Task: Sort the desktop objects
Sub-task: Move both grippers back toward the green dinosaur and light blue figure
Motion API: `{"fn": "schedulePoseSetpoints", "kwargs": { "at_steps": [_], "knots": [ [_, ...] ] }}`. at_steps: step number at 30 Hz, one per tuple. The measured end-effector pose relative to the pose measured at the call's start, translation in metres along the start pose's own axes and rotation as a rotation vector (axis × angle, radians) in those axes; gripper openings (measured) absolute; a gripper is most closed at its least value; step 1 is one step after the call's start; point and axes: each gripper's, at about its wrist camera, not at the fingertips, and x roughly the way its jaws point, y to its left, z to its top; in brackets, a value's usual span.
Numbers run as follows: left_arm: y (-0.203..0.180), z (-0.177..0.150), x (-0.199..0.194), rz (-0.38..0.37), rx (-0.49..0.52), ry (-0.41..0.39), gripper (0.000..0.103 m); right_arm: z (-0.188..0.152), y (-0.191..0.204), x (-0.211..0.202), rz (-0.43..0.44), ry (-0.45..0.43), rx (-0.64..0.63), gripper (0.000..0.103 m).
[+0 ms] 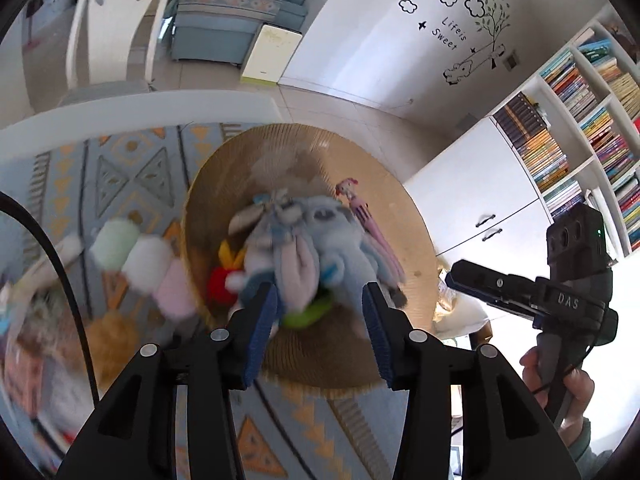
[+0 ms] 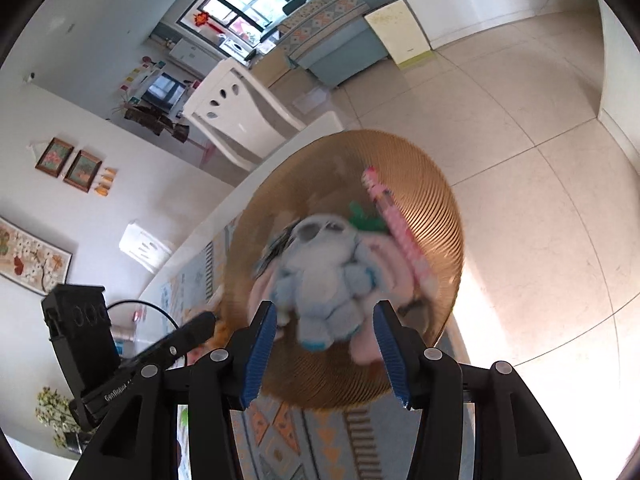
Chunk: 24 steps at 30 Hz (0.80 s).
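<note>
1. The soft toys are lying heaped in the round woven basket (image 1: 404,216) at the edge of the tabletop (image 1: 132,112), which is covered by a patterned cloth (image 1: 120,172); a blue plush toy (image 2: 324,276) is sitting on top of the pile.
2. The left gripper (image 1: 320,308) is hanging over the basket with its jaws apart, and the pads are not pressing on anything, though the plush is showing between them.
3. The right gripper (image 2: 326,328) is likewise hovering above the basket with jaws apart, empty, the blue toy lying under the gap.
4. The plush is looking light, soft and squashy, so it is probably yielding a lot under the pads; a hold across the thick body seems safer than one on a thin ear or leg, which could slip.
5. A pink pen (image 2: 400,232) is leaning against the basket wall; it is stiff and smooth, and is likely wanting a grip across its barrel.
6. Fluffy pastel toys (image 1: 140,264) are lying outside the basket on the cloth, blurred.
</note>
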Motion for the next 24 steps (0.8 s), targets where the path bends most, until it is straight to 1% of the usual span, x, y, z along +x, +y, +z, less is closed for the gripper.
{"fn": "schedulePoseSetpoints", "kwargs": {
  "at_steps": [3, 4, 5, 7, 9, 11, 14, 15, 18, 19, 21, 22, 24],
  "knots": [
    [0.009, -0.025, -0.02, 0.009, -0.017, 0.004, 0.045, -0.012, 0.014, -0.007, 0.003, 0.0, -0.026, 0.049],
    [0.013, -0.038, -0.031, 0.021, -0.027, -0.001, 0.045, -0.017, 0.021, -0.008, 0.004, 0.001, -0.04, 0.049],
    [0.016, -0.043, -0.035, 0.028, -0.034, -0.004, 0.045, -0.021, 0.026, -0.009, 0.008, 0.003, -0.05, 0.049],
    [0.029, -0.067, -0.053, 0.051, -0.07, -0.011, 0.045, -0.03, 0.038, -0.009, 0.015, 0.006, -0.067, 0.05],
    [0.045, -0.081, -0.068, 0.062, -0.105, -0.016, 0.045, -0.041, 0.049, -0.007, 0.024, 0.015, -0.072, 0.05],
    [0.063, -0.101, -0.087, 0.083, -0.149, -0.031, 0.045, -0.054, 0.062, -0.002, 0.046, 0.039, -0.082, 0.05],
    [0.095, -0.13, -0.117, 0.132, -0.224, -0.057, 0.045, -0.071, 0.082, 0.009, 0.048, 0.074, -0.109, 0.05],
    [0.111, -0.144, -0.132, 0.152, -0.27, -0.071, 0.045, -0.077, 0.089, 0.014, 0.051, 0.089, -0.118, 0.05],
    [0.143, -0.172, -0.161, 0.19, -0.365, -0.111, 0.045, -0.098, 0.113, 0.029, 0.072, 0.14, -0.146, 0.05],
    [0.156, -0.184, -0.173, 0.222, -0.397, -0.127, 0.045, -0.105, 0.122, 0.034, 0.076, 0.154, -0.159, 0.05],
    [0.172, -0.201, -0.193, 0.324, -0.411, -0.16, 0.045, -0.119, 0.14, 0.042, 0.086, 0.18, -0.19, 0.05],
    [0.177, -0.208, -0.2, 0.357, -0.413, -0.17, 0.045, -0.125, 0.149, 0.046, 0.089, 0.191, -0.208, 0.05],
    [0.19, -0.22, -0.211, 0.386, -0.417, -0.17, 0.045, -0.14, 0.167, 0.054, 0.086, 0.216, -0.248, 0.05]
  ]
}}
